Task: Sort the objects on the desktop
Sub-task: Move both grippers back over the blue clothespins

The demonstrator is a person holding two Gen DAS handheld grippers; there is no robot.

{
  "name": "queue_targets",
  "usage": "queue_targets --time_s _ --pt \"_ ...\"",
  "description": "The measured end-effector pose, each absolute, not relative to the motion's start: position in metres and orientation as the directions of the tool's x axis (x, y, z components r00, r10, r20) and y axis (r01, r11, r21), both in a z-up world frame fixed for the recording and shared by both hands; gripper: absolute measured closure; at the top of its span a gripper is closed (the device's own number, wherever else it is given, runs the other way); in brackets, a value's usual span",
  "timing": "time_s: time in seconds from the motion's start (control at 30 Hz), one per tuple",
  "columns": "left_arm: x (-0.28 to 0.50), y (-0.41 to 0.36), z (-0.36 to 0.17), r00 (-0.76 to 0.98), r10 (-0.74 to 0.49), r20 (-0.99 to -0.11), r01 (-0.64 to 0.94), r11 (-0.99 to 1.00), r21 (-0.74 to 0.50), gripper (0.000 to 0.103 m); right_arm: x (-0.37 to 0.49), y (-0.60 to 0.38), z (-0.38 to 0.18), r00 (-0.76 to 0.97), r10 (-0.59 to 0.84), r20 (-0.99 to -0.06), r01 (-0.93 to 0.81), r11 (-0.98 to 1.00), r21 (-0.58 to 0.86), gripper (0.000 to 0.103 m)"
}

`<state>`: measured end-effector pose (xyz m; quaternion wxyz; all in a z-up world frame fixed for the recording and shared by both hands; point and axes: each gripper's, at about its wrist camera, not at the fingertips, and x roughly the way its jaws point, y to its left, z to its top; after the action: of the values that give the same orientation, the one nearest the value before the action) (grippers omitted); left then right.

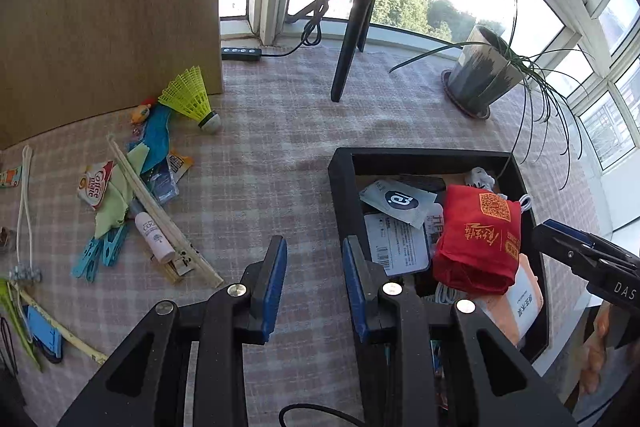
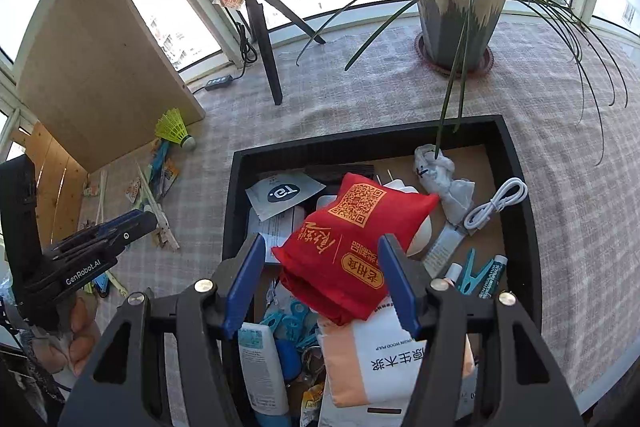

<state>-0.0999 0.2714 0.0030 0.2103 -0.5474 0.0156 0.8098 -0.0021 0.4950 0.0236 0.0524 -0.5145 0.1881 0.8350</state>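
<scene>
Checked tablecloth point(image 1: 280, 131) is still holding loose clutter, while black rectangular tray point(image 2: 236, 211) is filling; left gripper point(image 1: 314, 279) and right gripper point(image 2: 322, 281) are hovering spread, empty.

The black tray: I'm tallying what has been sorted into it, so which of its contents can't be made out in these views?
- Left wrist view: the black tray's near end is hidden by the left hand-held gripper.
- Both views: the red folded cloth bag covers the items beneath it.
- Right wrist view: the right hand-held gripper and the bottom edge cut off the white tissue pack.
</scene>
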Motion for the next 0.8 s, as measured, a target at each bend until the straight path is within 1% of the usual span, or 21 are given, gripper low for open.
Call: queue_targets --time_s 0.33,0.53,0.6,0.73,0.8 --pt "-0.109 0.16 -0.005 -0.339 0.234 -0.911 -0.22 -0.961 -0.166 0.076 -0.035 0.396 0.027 -0.444 -0.239 -0.863 -0.122 -0.939 0.322 0.045" --pt "-0.115 0.099 -0.017 -0.34 0.182 -0.923 -0.155 -0.979 -0.135 0.076 -0.056 0.332 0.02 -0.419 -0.324 -0.848 -0.057 -0.923 0.381 0.046" --pt "-0.118 0.082 -0.023 -0.333 0.168 -0.928 -0.135 -0.982 -0.13 0.076 -0.064 0.31 0.014 -0.404 -0.357 -0.842 -0.043 -0.913 0.407 0.05" --pt "-0.126 0.059 -0.037 -0.314 0.151 -0.937 -0.119 -0.986 -0.119 0.076 -0.084 0.269 -0.004 -0.353 -0.417 -0.837 -0.023 -0.891 0.454 0.062" --pt "-0.131 0.053 -0.044 -0.306 0.147 -0.94 -0.121 -0.986 -0.115 0.076 -0.096 0.249 -0.015 -0.326 -0.441 -0.837 -0.029 -0.88 0.474 0.064"
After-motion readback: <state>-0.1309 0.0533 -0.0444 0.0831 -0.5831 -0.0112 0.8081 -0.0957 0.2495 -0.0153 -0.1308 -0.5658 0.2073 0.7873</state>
